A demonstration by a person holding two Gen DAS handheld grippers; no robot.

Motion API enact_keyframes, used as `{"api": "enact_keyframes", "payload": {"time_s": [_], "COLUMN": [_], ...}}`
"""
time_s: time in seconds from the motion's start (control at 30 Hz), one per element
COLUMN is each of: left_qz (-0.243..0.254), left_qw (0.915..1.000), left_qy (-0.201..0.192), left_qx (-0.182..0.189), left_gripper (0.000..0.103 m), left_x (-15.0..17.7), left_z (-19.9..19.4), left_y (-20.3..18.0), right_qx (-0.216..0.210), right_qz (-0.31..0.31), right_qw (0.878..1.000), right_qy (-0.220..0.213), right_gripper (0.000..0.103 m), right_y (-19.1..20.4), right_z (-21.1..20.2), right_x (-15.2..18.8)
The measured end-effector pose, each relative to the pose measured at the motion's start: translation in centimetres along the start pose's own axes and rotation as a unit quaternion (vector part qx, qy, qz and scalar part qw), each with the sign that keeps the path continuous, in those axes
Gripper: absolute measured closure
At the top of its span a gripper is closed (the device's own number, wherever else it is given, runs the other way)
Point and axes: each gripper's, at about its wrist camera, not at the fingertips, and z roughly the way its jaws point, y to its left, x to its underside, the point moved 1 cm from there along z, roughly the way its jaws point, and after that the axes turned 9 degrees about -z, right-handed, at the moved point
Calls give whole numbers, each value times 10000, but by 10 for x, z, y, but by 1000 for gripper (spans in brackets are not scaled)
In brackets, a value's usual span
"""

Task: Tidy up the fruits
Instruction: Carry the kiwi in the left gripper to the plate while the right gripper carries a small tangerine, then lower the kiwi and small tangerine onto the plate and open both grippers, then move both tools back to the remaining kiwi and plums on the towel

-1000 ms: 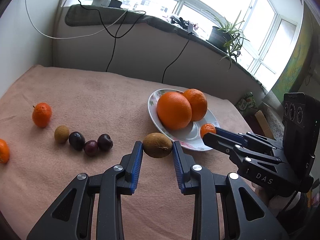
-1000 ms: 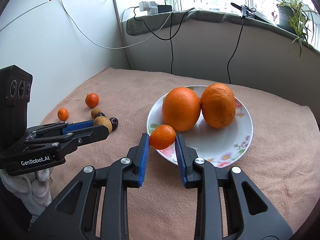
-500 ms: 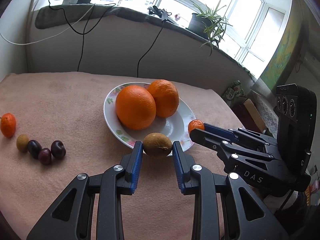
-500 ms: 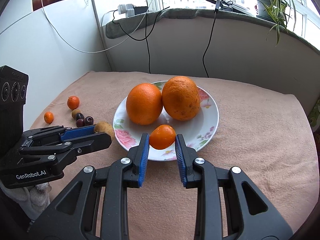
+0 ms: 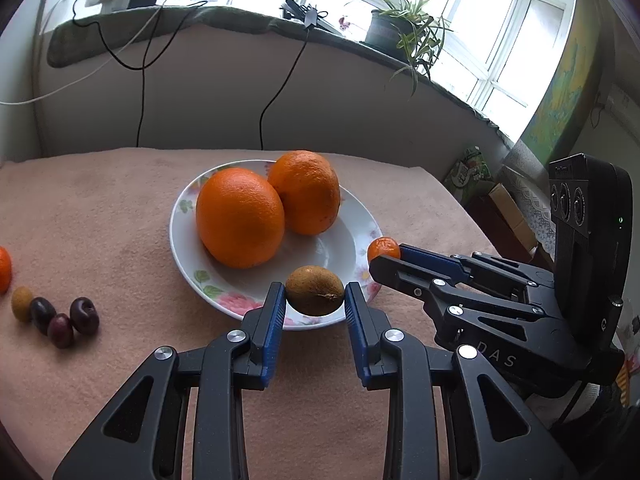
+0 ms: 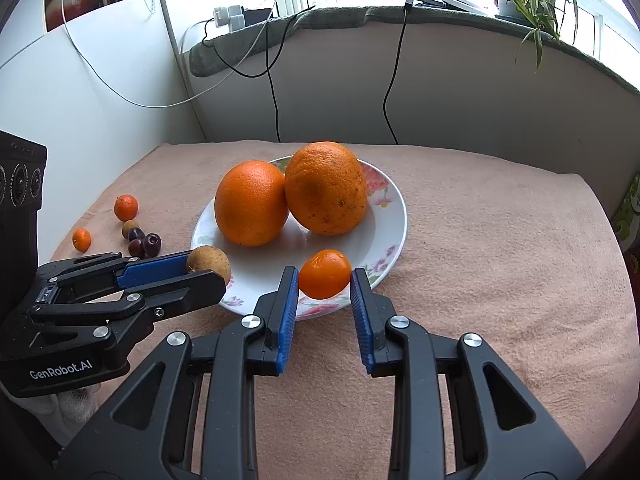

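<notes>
A white flowered plate (image 5: 182,216) (image 6: 394,216) on the pink cloth holds two big oranges (image 5: 240,216) (image 6: 326,188). My left gripper (image 5: 315,300) is shut on a brown kiwi (image 5: 315,290), held over the plate's near rim; the same kiwi (image 6: 209,262) shows in the right wrist view. Shut on a small tangerine (image 6: 324,273) (image 5: 383,248), my right gripper (image 6: 325,280) hangs over the plate's front edge. The two grippers sit side by side, left gripper (image 6: 200,268) to the left of the right one (image 5: 390,258).
Left of the plate lie loose fruits: two tangerines (image 6: 126,207) (image 6: 81,239), a small brown fruit (image 5: 21,303) and three dark plums (image 5: 84,315). A wall with hanging cables (image 6: 276,92) and a sill with a potted plant (image 5: 400,28) close off the back.
Both grippers moved with their fruit from beside the plate to over its near rim. The loose fruits slid toward the left of the left wrist view.
</notes>
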Motion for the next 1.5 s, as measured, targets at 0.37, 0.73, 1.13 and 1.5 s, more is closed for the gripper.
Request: {"api": "enact_keyframes", "payload": {"time_s": [0.37, 0.73, 1.13, 1.5], "left_qz": [110, 134, 89, 55], "left_qw": [9999, 9997, 9988, 9977], "left_qy": [20, -51, -254, -450], "left_qx": [-125, -183, -405, -495], "left_gripper": [74, 51, 24, 24], "left_x": [-1, -2, -5, -7], "left_z": [4, 3, -5, -18], "left_y": [-7, -7, -5, 3], "right_qx": [52, 178, 322, 273], "right_qz": [-30, 14, 96, -43], "right_qw": [10000, 9998, 9994, 9996], "right_qy": [16, -26, -61, -59], "right_gripper": [75, 43, 20, 20], "right_y": [-2, -4, -8, 3], "right_z": [4, 0, -6, -9], "right_x": [0, -2, -5, -11]}}
